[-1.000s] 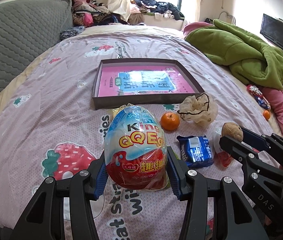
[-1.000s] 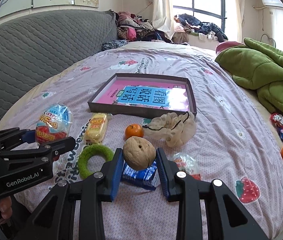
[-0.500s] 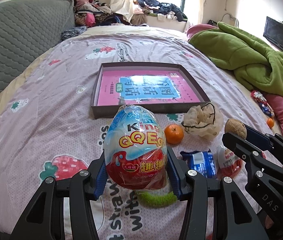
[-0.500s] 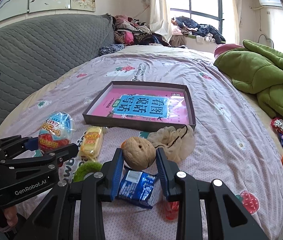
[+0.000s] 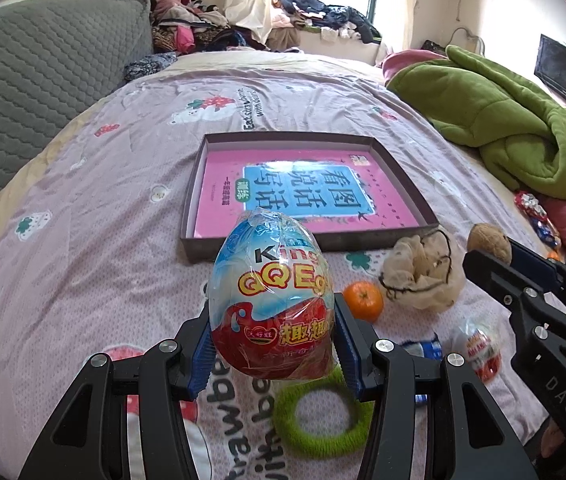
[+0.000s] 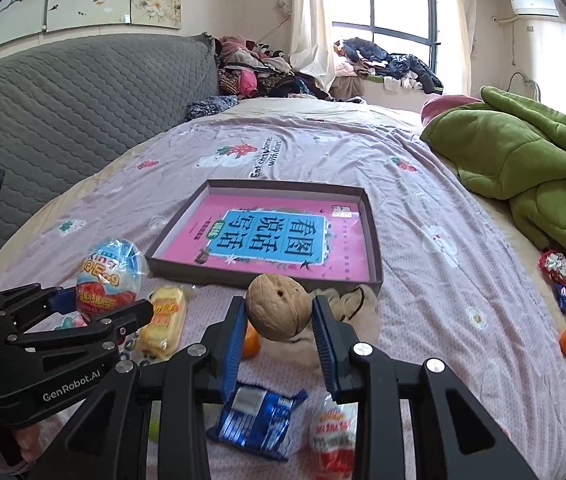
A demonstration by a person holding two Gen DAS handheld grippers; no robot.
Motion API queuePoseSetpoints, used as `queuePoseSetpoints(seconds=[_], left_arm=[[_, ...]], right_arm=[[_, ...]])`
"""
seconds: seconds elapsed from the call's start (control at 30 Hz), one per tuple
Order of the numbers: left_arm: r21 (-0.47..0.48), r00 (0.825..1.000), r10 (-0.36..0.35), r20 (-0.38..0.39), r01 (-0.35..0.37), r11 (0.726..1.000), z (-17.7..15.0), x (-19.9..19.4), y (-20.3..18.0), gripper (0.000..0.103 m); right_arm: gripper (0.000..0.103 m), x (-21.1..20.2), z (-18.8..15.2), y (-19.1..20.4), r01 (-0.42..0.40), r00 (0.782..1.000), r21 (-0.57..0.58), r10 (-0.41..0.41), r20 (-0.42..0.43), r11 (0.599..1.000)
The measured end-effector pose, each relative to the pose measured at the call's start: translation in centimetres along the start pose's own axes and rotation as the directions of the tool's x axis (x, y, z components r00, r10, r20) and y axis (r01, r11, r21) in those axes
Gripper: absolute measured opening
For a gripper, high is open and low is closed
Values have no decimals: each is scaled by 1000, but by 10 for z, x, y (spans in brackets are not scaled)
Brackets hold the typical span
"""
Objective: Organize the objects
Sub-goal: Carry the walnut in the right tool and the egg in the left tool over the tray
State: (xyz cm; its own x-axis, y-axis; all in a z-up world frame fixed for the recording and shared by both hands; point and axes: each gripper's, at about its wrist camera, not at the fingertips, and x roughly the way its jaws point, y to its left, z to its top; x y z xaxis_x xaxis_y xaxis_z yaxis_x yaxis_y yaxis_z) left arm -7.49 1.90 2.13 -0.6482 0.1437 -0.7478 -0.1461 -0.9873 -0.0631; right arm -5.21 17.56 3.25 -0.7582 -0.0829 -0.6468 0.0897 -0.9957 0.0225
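My left gripper (image 5: 273, 344) is shut on a big foil-wrapped toy egg (image 5: 271, 296) and holds it above the bed, short of the near edge of the shallow brown box (image 5: 199, 254) with a pink and blue book inside. My right gripper (image 6: 279, 344) is shut on a brown walnut (image 6: 277, 306) and holds it above the loose items, near the box (image 6: 377, 264). In the right wrist view the left gripper (image 6: 95, 308) with the egg (image 6: 109, 276) is at the left. In the left wrist view the walnut (image 5: 489, 240) shows at the right.
On the bedspread lie an orange (image 5: 363, 302), a beige mesh pouch (image 5: 421, 276), a green ring (image 5: 323, 416), a blue snack packet (image 6: 257, 420), a small wrapped egg (image 6: 333, 432) and a yellow cake pack (image 6: 163, 320). A green blanket (image 6: 523, 168) lies right, a grey headboard (image 6: 63, 108) left.
Both grippers have moved up and forward toward the box with their objects held. The items on the bed now sit lower in both views.
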Motion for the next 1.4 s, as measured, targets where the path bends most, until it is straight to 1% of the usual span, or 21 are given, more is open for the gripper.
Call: queuePoseSetpoints(seconds=[0.5, 0.73, 0.8, 0.87, 1.03, 1.17, 1.27, 1.4], left_arm=[[-10, 999, 33, -5, -34, 999, 42, 39, 9, 53], [-11, 999, 34, -11, -34, 999, 61, 57, 10, 53], [-12, 999, 39, -13, -39, 999, 66, 63, 10, 53], [-12, 999, 42, -20, -42, 999, 71, 71, 9, 53], [-16, 998, 53, -42, -54, 998, 79, 89, 8, 53], [-3, 997, 65, -52, -65, 998, 85, 100, 7, 53], [-6, 996, 52, -71, -52, 999, 91, 109, 10, 53], [7, 995, 67, -70, -67, 998, 95, 116, 10, 53]], right_arm=[[34, 33, 33, -4, 13, 1000, -11, -13, -5, 1000], [34, 51, 52, -7, 29, 999, -34, -30, -13, 999], [34, 58, 58, -8, 37, 999, -34, -37, -25, 999], [34, 66, 64, -9, 23, 999, -27, -24, -31, 999], [34, 89, 74, -13, 51, 997, -21, -52, -57, 999], [34, 109, 76, -23, 62, 994, 5, -61, -91, 998], [34, 121, 76, -28, 71, 991, 2, -70, -113, 997], [34, 129, 75, -31, 69, 989, -5, -69, -129, 998]])
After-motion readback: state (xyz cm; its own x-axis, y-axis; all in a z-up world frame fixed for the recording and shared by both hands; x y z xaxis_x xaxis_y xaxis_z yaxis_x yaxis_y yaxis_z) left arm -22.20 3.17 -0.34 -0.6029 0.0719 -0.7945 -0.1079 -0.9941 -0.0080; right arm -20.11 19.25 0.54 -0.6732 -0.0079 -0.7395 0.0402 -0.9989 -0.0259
